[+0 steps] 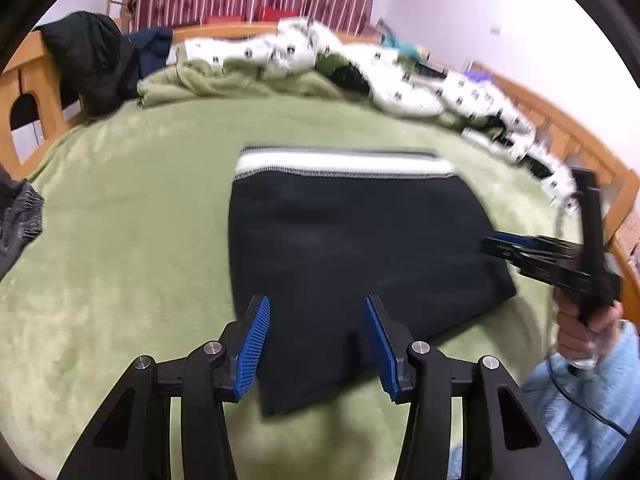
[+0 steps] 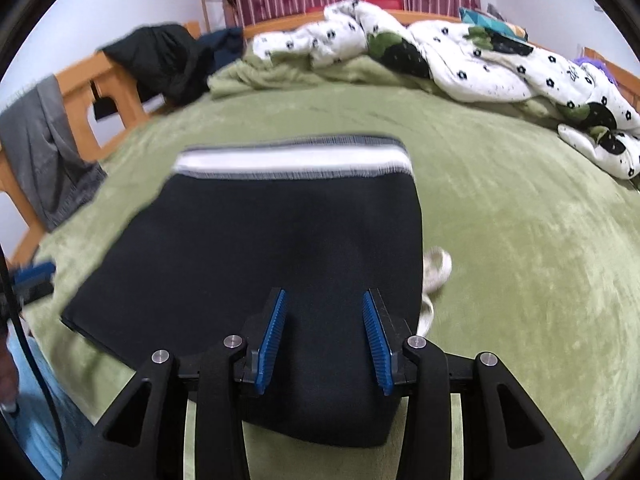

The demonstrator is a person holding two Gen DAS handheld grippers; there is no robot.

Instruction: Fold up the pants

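**Ana:** Nearest the lens in the left wrist view sits the left gripper, fingers spread wide and holding nothing, just above the near edge of the pants.

**Ben:** And beyond it?

**Ana:** Biggest first: the green blanket covers the bed, a wooden bed frame runs round it, a white patterned duvet is heaped along the far side. The pants lie mid-bed, a dark folded rectangle. Smallest, a white drawstring pokes out at their right edge.

**Ben:** The right gripper?

**Ana:** Also open and empty, over the near end of the cloth.

**Ben:** Which way do the pants point?

**Ana:** White waistband at the far end, fold toward us; the long axis seems to run near to far, though the fisheye makes that uncertain.

**Ben:** Risks?

**Ana:** I'd judge a pinch catching only the top layer would peel the stack apart, or dragging could skew it on the plush blanket. The loose drawstring might snag.
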